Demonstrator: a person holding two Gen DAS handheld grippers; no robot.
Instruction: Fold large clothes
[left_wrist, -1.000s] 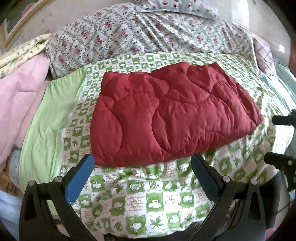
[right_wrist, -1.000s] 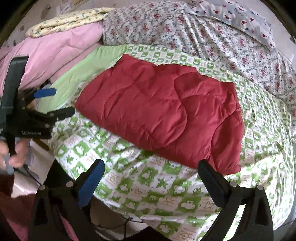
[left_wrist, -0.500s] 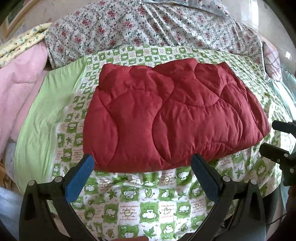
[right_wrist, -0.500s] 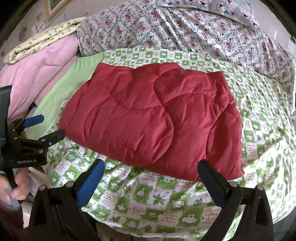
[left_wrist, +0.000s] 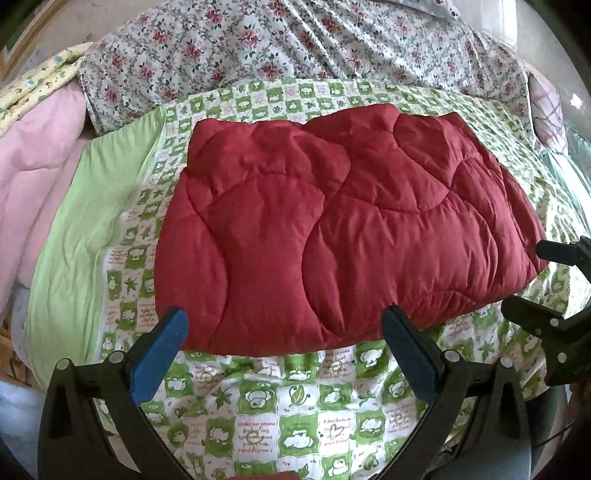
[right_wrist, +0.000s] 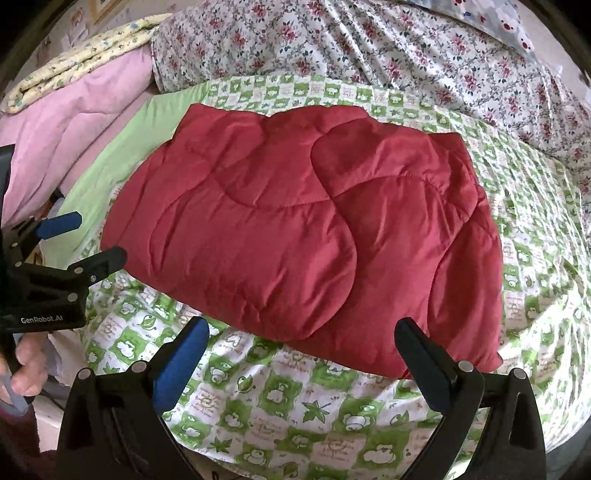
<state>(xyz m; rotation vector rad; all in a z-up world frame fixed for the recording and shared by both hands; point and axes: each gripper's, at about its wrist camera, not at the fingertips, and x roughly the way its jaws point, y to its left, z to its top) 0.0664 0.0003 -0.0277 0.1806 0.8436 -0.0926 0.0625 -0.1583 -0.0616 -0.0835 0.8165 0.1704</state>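
A red quilted padded garment (left_wrist: 332, 229) lies folded flat on a green-and-white patterned bed cover (left_wrist: 295, 413). It also shows in the right wrist view (right_wrist: 303, 229). My left gripper (left_wrist: 284, 332) is open and empty, just in front of the garment's near edge, towards its left end. My right gripper (right_wrist: 303, 343) is open and empty, at the near edge towards the garment's right end. Each gripper also shows in the other's view: the right one at the far right (left_wrist: 532, 280), the left one at the far left (right_wrist: 92, 240).
A floral sheet (left_wrist: 295, 48) covers the bed behind the garment. Pink bedding (left_wrist: 33, 162) with a yellow patterned cloth (right_wrist: 81, 55) on top is piled at the left. A plain green strip (left_wrist: 81, 221) borders the cover on the left.
Both grippers have moved forward towards the garment's near edge, so it fills more of both views. Both stay open.
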